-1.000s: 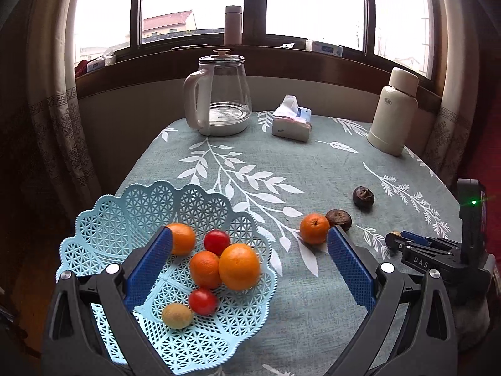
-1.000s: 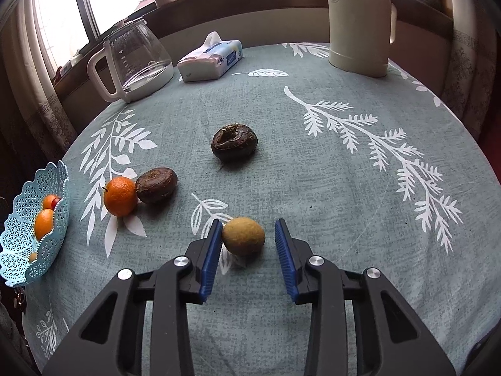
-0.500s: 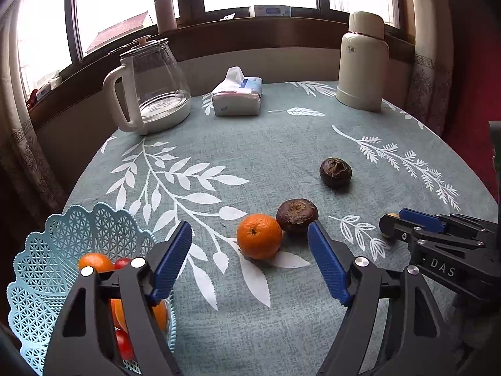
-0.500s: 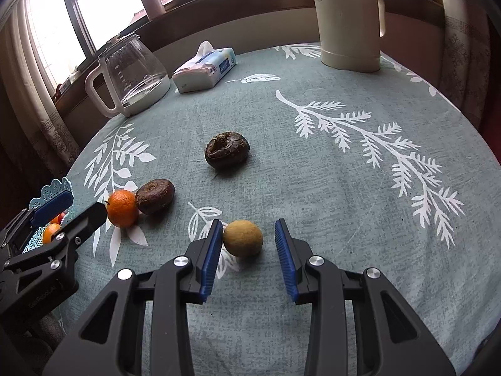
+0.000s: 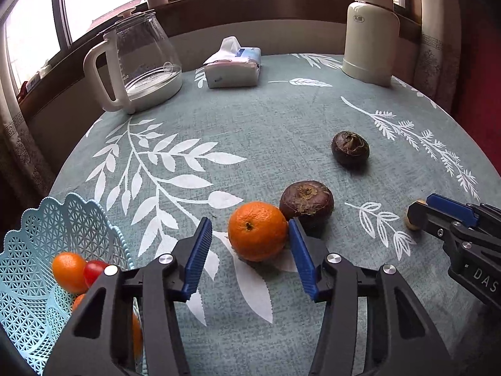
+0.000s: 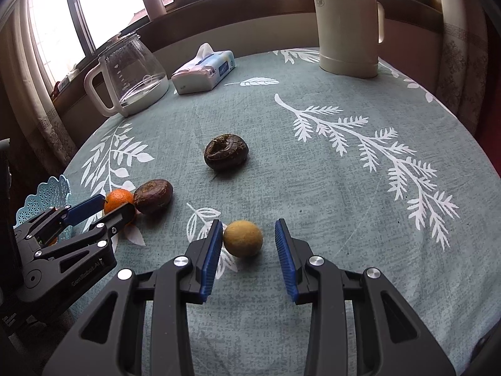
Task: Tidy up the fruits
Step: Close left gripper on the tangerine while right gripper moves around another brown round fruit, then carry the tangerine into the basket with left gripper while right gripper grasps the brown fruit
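An orange (image 5: 257,230) lies on the tablecloth between the open blue pads of my left gripper (image 5: 250,252); the right pad touches it, the left pad stands apart. A dark brown fruit (image 5: 307,202) rests against the orange, and a second one (image 5: 350,148) lies farther back. A small yellow-brown fruit (image 6: 243,238) sits between the pads of my right gripper (image 6: 249,252), which is open; the left pad is close to it. The light blue lattice basket (image 5: 37,241) at the left holds several oranges and red fruits.
A glass kettle (image 5: 137,62), a tissue pack (image 5: 233,68) and a cream thermos (image 5: 371,33) stand along the table's far side. A window sill runs behind. The round table's edge (image 6: 482,156) drops off at the right.
My left gripper swung from over the basket rightwards and closed in around the orange, narrowing its pads. My right gripper stayed around the small yellow-brown fruit.
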A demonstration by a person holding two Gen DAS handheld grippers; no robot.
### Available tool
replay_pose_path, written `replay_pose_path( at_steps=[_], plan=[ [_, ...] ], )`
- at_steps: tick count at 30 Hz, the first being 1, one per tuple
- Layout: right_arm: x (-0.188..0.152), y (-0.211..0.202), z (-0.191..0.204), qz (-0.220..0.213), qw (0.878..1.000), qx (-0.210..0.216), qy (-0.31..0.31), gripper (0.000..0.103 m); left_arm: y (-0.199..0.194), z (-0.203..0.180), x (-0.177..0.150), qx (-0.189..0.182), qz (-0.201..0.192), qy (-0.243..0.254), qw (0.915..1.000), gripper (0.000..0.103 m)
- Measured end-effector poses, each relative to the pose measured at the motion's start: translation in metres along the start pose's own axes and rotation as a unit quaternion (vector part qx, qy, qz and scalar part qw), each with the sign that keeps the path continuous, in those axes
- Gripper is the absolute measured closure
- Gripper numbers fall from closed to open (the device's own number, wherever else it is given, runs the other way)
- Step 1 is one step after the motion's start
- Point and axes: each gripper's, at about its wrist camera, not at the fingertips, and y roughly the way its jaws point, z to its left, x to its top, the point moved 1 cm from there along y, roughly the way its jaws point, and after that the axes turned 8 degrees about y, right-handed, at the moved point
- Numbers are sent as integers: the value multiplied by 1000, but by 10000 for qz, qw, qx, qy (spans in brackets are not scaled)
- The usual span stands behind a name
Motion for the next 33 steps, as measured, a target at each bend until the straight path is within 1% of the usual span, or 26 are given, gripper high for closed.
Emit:
replay_pose_path(
  at_steps=[5, 7, 20, 29, 33],
  plan=[
    [0, 1, 1, 0, 10000, 7, -2, 68, -2, 2, 0, -56, -62, -44, 10000, 56],
    [0, 0, 0, -11, 10000, 16, 8, 68, -5, 2, 0, -83, -118, -50, 9999, 63],
    [1, -6, -1, -129, 9998, 140, 26, 68, -26, 6, -7, -227, -300, -210, 9991, 64],
    [-1, -7, 0, -108, 9996, 254, -15, 68, -60, 14, -6, -237, -607, -394, 9971, 64],
    [0, -7, -6, -50, 9992, 387, 133, 68, -74, 24, -9, -212, -726, -528, 9957, 64]
  ],
)
